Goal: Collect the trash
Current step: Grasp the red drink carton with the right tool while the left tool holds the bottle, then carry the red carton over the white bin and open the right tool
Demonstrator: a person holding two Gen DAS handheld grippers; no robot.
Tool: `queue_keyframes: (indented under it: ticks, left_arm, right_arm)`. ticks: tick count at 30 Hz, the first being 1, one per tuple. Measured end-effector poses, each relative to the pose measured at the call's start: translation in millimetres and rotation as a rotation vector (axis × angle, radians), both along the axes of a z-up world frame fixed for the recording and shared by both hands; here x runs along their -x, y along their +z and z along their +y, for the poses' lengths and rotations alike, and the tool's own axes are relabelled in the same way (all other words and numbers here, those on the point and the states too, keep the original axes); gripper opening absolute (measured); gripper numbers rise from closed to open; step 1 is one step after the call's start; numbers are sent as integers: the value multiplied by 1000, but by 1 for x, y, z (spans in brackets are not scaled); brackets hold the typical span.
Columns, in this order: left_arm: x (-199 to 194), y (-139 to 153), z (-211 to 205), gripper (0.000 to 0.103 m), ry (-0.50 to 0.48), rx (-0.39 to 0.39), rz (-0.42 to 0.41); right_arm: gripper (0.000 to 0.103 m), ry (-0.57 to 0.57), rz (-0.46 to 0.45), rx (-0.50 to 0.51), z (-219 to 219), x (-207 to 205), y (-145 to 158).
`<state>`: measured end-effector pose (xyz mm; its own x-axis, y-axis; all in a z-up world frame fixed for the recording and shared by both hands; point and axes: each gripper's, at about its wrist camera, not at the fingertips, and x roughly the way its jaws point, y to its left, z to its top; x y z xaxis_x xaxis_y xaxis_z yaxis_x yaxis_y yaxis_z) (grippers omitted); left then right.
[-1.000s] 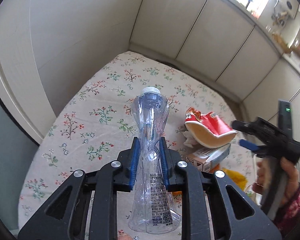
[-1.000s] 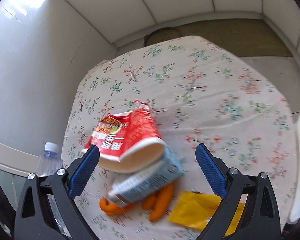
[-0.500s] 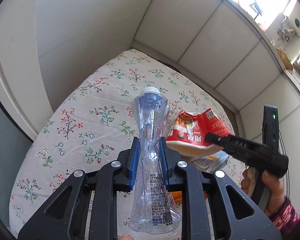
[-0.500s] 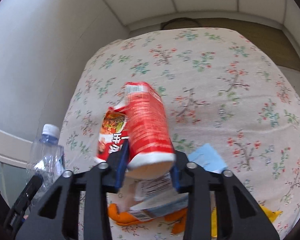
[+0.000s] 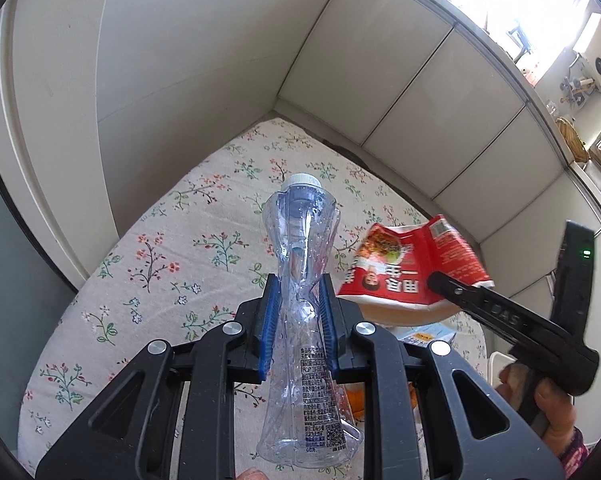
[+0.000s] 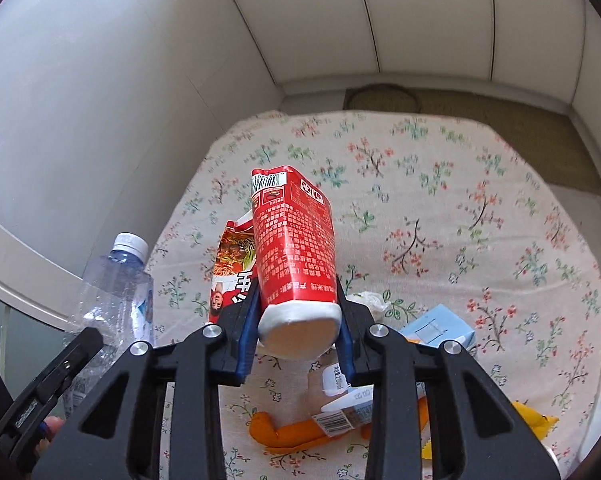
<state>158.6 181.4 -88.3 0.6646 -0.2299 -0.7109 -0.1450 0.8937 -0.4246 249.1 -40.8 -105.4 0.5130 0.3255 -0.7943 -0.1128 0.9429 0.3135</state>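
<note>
A floral cloth (image 6: pixel 440 216), pale with small red, green and blue sprigs, covers the surface and fills the lower middle of both views. Plain off-white wall panels (image 5: pixel 404 80) with thin dark seams rise behind it and meet at a corner. In the left wrist view a bright window (image 5: pixel 512 4) glows at the upper right, with a white device (image 5: pixel 594 68) and a woven basket (image 5: pixel 570 140) on a ledge beside it; details there are too small to tell. In the right wrist view a brownish mat (image 6: pixel 500 120) lies past the far edge of the cloth, and a curved pale frame (image 6: pixel 28 264) runs along the left.
</note>
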Motion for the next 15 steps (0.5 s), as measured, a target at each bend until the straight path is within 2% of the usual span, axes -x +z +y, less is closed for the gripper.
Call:
queue_keyframes:
  ticks: [10,15]
  left_arm:
    - [14,13,-5,20,11,-2,-49]
    - [20,27,-15,20,-8,-8,-81]
  right_arm:
    - [32,-14,-128,46,-10,32,36]
    - [32,-68,-184,52,-25,52,54]
